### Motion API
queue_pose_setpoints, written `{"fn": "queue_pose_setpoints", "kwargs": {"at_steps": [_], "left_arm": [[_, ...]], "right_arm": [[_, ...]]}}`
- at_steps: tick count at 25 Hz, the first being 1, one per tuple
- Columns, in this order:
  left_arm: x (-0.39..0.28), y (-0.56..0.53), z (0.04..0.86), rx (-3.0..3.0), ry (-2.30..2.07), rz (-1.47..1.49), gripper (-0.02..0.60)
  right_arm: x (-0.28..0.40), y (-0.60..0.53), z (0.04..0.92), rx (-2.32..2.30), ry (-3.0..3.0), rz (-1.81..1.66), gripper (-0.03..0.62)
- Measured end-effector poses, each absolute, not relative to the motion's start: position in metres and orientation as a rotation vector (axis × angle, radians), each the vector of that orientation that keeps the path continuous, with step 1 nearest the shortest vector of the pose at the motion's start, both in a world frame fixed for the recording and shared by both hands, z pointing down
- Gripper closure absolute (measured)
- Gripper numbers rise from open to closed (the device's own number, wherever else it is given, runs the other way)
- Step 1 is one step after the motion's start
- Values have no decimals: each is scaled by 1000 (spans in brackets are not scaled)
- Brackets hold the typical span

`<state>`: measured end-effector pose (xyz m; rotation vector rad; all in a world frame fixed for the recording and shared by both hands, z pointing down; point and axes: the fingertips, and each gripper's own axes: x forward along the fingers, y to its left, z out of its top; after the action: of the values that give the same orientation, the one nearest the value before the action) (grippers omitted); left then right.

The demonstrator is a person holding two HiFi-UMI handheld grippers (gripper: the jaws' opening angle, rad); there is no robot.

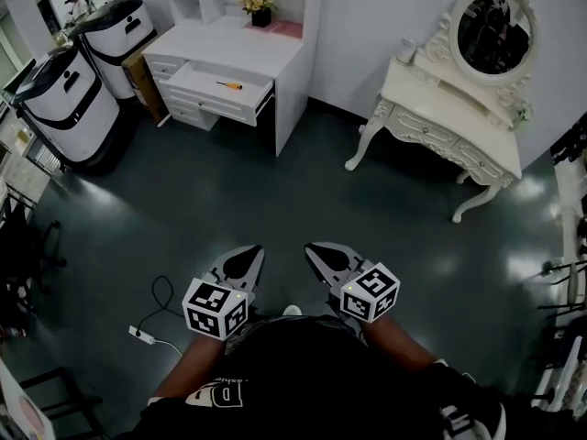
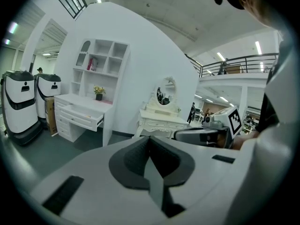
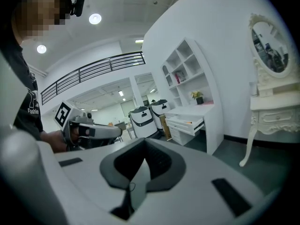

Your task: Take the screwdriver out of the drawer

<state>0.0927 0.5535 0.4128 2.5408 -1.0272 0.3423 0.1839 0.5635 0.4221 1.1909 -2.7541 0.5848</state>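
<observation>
**Screwdriver in the open drawer, both grippers shut and far from it**

Screwdriver (image 1: pixel 229 85) with an orange handle lies flat inside the pulled-out top drawer (image 1: pixel 200 79) of the white bench (image 1: pixel 240 46), toward the drawer's right half, its dark shaft pointing to the drawer's left. The drawers below it in the same bench are pushed in. On the bench top, at the back by the wall, a dark pot (image 1: pixel 261 18) holds yellow flowers, with a pink patch just beside it. A white cubby shelf (image 2: pixel 100 60) rises above the bench; one upper cubby holds something pink-red, too small to name.

Left of the bench stand two white-and-black machines (image 1: pixel 66 101), the nearer one close to the bench's side with a brown panel between them. Right of the bench, along the same wall, is a cream vanity bench (image 1: pixel 440 99) carrying an oval mirror (image 1: pixel 495 30) and a small cup (image 1: pixel 406 53) on its left end.

Well apart from the bench, across the dark floor, the left gripper (image 1: pixel 250 254) and right gripper (image 1: pixel 315 251) hang side by side, both pointing toward it. In each gripper view the jaws are pressed together with nothing between them. A white power strip (image 1: pixel 142 335) lies on the floor further from the bench than the left gripper.
</observation>
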Motion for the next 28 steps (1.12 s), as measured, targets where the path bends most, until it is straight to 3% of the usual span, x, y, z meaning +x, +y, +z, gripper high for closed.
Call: {"fn": "queue_pose_setpoints", "kwargs": {"at_steps": [28], "left_arm": [[150,491,416,2601,-889,415,568]], "right_arm": [[234,517,432,1339,-2698,641,585]]}}
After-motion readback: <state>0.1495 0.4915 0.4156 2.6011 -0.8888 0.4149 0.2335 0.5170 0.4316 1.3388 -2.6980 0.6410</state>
